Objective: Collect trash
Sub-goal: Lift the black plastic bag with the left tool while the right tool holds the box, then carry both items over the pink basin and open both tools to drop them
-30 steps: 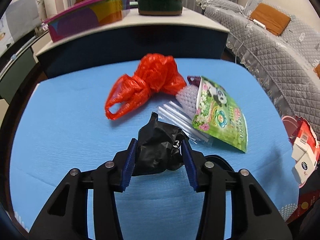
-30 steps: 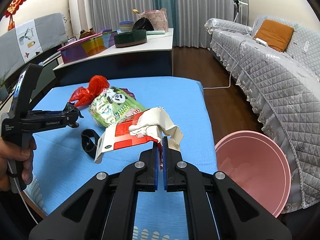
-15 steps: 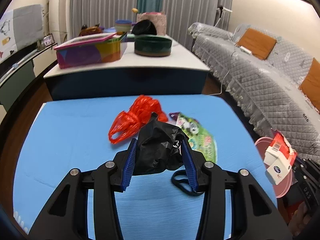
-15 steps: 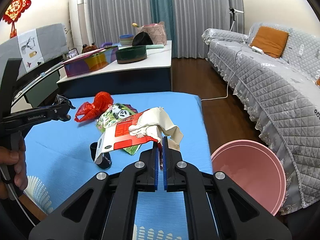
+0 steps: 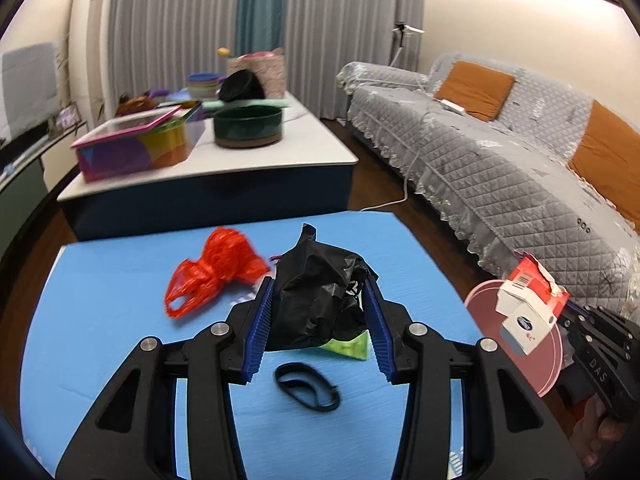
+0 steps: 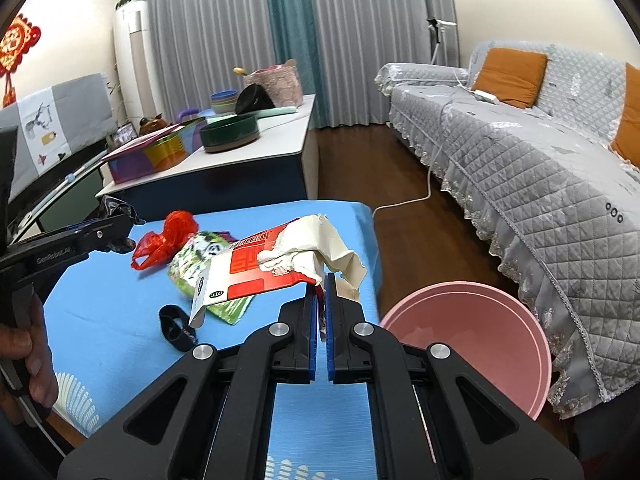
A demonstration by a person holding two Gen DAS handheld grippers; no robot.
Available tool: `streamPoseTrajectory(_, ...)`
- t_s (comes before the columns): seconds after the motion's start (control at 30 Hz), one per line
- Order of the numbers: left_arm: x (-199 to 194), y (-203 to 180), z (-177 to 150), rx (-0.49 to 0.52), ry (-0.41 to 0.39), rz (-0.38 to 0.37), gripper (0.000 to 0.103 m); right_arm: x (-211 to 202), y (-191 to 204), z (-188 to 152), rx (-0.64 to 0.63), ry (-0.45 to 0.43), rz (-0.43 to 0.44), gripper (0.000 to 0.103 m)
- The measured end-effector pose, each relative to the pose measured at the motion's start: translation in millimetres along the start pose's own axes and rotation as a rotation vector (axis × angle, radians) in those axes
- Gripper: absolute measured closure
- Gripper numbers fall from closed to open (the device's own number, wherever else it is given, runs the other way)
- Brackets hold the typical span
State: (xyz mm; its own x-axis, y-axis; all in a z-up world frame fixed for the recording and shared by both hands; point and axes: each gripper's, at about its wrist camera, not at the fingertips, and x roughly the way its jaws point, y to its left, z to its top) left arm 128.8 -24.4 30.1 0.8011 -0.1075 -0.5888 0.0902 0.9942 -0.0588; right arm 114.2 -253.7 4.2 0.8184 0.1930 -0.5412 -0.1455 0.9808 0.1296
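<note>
1. While the left gripper (image 5: 319,320) is hanging above the blue tabletop (image 5: 100,320) in the left wrist view, its fingers (image 5: 260,328) are pinching a crumpled black bag (image 5: 316,300) at a middling spread. The pink bin (image 5: 520,340) is sitting off the tabletop's right edge, so the bag's way there is running rightward from these fingers. A red bag (image 5: 212,276) is lying on the tabletop left of the black bag, and a black band (image 5: 306,386) just below it. A green packet (image 5: 348,346) is mostly hidden behind the black bag, with only a corner showing. The right gripper's body is cut off at the frame edge.

2. In the right wrist view, the right gripper (image 6: 320,312) is clamping its fingers (image 6: 310,320) nearly together on the torn end of a red-and-white carton (image 6: 256,276), whose long axis is pointing left, away from the pink bin (image 6: 472,340). The bin is lying just right of these fingers, so I judge this hand the nearer one. The bin's floor and far side of the rim are showing empty; its near wall is hidden by the gripper.
</note>
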Motion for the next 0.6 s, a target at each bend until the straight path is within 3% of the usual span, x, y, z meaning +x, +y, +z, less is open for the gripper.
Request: streamPoseTrajectory(0.6, 20, -78, 4, 0.078, 0.000, -0.119, 0.059, -10, -65, 0, 0.094, -0.012, -0.095, 0.099)
